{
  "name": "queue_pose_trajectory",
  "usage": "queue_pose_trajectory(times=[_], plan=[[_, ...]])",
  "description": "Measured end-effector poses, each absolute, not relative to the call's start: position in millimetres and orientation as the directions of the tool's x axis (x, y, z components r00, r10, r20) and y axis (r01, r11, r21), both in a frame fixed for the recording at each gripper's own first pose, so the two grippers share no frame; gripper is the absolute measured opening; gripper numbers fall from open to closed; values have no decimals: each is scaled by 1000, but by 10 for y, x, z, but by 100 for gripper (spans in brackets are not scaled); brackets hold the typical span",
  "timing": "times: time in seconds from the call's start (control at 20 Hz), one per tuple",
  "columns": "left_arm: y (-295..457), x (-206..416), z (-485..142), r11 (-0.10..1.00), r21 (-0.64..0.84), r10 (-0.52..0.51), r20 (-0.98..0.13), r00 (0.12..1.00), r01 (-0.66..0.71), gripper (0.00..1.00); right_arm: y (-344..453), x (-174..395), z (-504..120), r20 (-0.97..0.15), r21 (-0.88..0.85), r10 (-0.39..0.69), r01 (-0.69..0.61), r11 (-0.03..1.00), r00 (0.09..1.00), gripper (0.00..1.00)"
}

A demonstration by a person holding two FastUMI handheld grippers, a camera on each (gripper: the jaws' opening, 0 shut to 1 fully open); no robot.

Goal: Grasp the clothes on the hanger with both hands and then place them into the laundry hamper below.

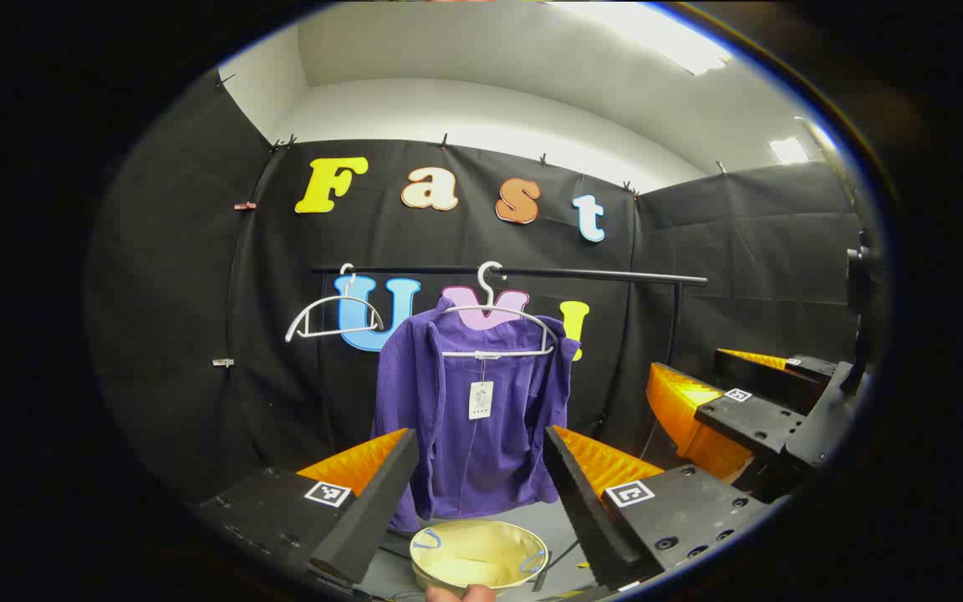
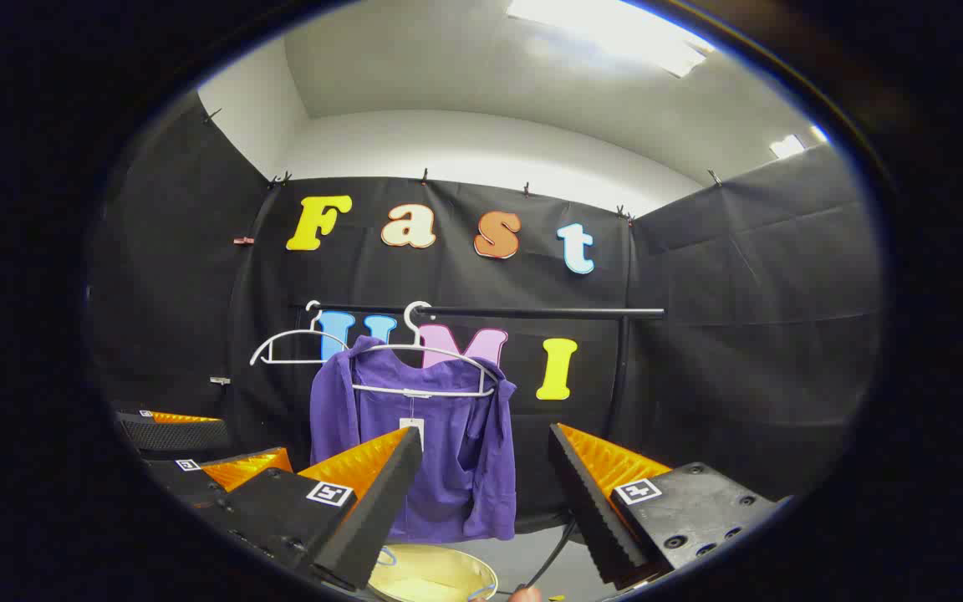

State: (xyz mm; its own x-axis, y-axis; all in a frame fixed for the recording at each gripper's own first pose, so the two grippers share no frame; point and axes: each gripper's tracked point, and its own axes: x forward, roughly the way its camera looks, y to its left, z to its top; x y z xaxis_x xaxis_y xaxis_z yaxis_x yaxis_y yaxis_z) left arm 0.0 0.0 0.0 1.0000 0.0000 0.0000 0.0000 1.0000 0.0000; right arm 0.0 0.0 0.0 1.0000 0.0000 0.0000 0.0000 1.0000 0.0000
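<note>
Garment: purple top [image 1: 481, 418] hung on a white hanger [image 1: 494, 322] at the centre of the left gripper view, a paper tag [image 1: 481, 400] dangling at its front.
Hamper: pale yellow laundry hamper [image 1: 478, 556] sat at bottom centre, below the top; nothing could be made out inside.
Left gripper [image 1: 481, 493]: jaws spread wide, nothing between them, short of the cloth.
Right gripper [image 2: 486, 502]: likewise open, framing the top's lower hem.
Rail: black bar [image 1: 582, 274] carried a second, bare hanger [image 1: 331, 318] at left.
Floor: grey floor [image 1: 557, 522] around the hamper.
</note>
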Motion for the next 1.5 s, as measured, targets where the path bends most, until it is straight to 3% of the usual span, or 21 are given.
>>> queue_pose_trajectory(times=[0.05, 1.1, 1.5], plan=[[-3, -5, 10, 1000, -2, 0, 1, 1000, 0, 95, 11, -13, 9, 0, -3, 3, -3, 1000, 1000, 97], [-93, -53, 20, 1000, 19, -11, 7, 1000, 11, 95, -101, -66, 74, 3, 6, -15, 15, 1000, 1000, 97], [22, 500, 48, 998, 34, 45, 11, 999, -45, 94, -236, 537, -80, -15, 26, 7, -6, 1000, 1000, 96]])
